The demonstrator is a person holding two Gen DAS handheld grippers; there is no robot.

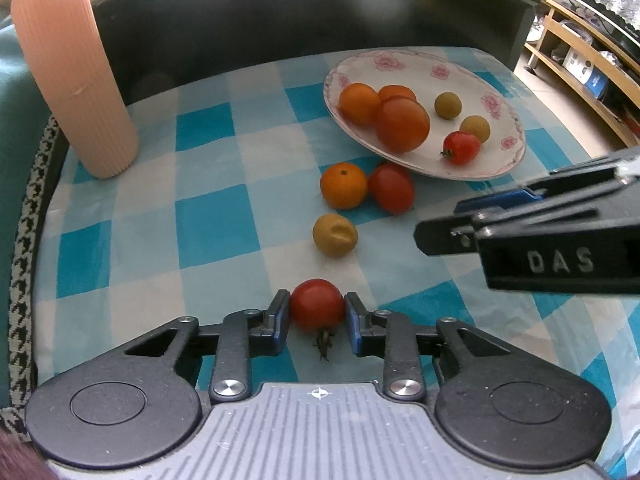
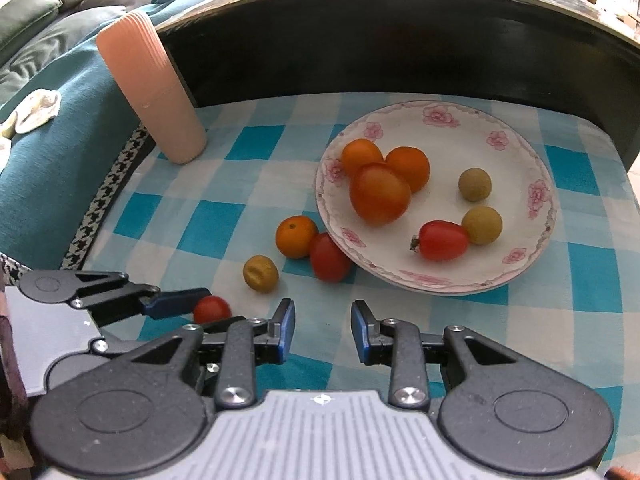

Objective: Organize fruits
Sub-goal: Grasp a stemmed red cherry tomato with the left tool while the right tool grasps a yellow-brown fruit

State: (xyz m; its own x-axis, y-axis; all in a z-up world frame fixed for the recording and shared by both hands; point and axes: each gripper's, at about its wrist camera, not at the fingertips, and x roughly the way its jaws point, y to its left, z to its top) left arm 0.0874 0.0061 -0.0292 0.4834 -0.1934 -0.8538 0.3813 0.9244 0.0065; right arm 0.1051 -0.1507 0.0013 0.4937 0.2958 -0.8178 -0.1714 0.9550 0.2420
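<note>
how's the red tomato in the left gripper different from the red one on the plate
The gripped tomato sits between the left gripper's pads, low over the checked cloth; the plate tomato lies free on the flowered plate, touching a tan fruit. The gripped one looks rounder, the plate one more oblong. Both are red with green stems.

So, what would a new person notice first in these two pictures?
Probably the flowered plate on the checked cloth, holding oranges, tomatoes and small yellow-green fruits. Next, the left tongs closed on a red tomato near the cloth's front, with three loose fruits between it and the plate. A tall pink ribbed cup stands far left.
</note>
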